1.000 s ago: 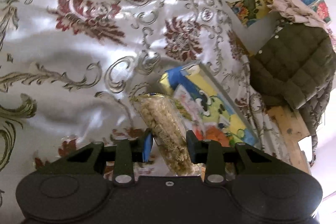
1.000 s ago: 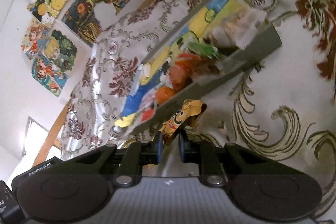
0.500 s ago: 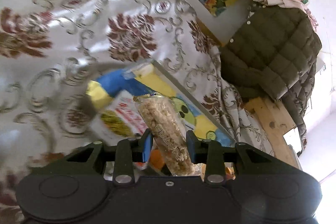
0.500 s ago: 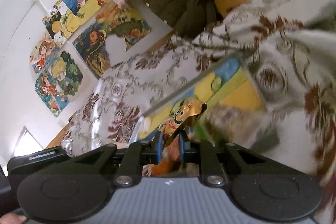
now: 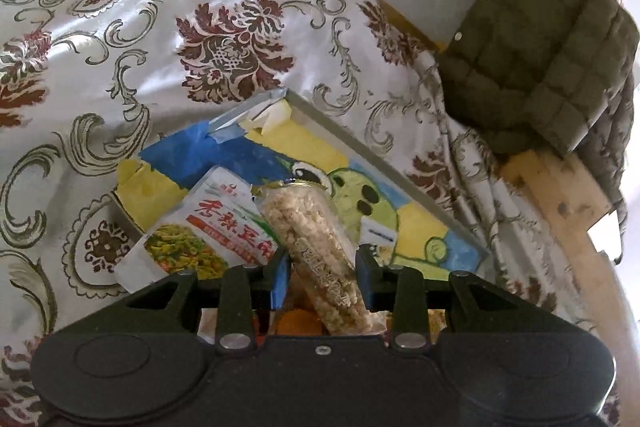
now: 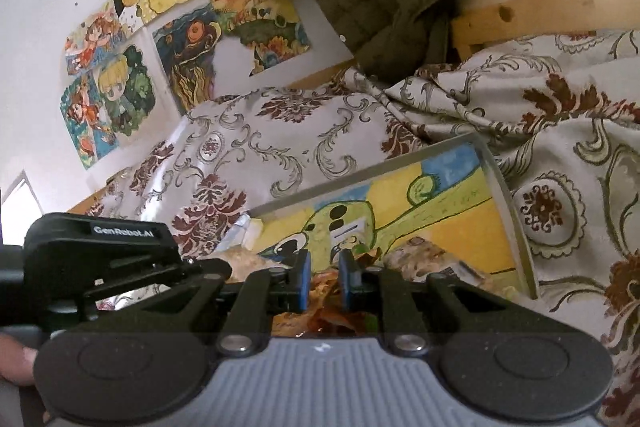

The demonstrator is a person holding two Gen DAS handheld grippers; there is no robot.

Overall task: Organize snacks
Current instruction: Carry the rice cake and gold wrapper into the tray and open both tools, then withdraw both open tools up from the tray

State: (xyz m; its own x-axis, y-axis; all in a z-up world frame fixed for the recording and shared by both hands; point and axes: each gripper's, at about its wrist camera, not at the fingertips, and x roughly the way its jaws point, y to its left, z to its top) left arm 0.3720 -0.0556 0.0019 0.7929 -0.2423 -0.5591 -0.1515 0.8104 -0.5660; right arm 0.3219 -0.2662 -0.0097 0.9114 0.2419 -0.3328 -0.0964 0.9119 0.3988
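Note:
My left gripper [image 5: 322, 263] is shut on a clear packet of puffed grain [image 5: 316, 239], which stands tilted over a shallow grey box [image 5: 352, 143] with a painted yellow, blue and green floor. A white snack packet with a red band [image 5: 200, 235] leans on the box's left side. My right gripper [image 6: 323, 283] is shut on a golden-orange wrapper [image 6: 328, 311], seen only low between the pads, above the same box [image 6: 516, 227]. A mottled brown packet [image 6: 424, 259] lies in the box. The left gripper's black body shows at the left of the right wrist view.
A shiny floral cloth [image 5: 120, 27] covers the surface around the box. An olive quilted jacket [image 5: 536, 59] hangs over a wooden frame [image 5: 560, 203] at the right. Paintings [image 6: 120, 87] cover the wall. A hand [image 6: 16, 363] shows at the lower left.
My left gripper carried the grain packet farther over the box. My right gripper rose from outside the box's front wall to above its inside, and the golden wrapper now shows lower between the pads.

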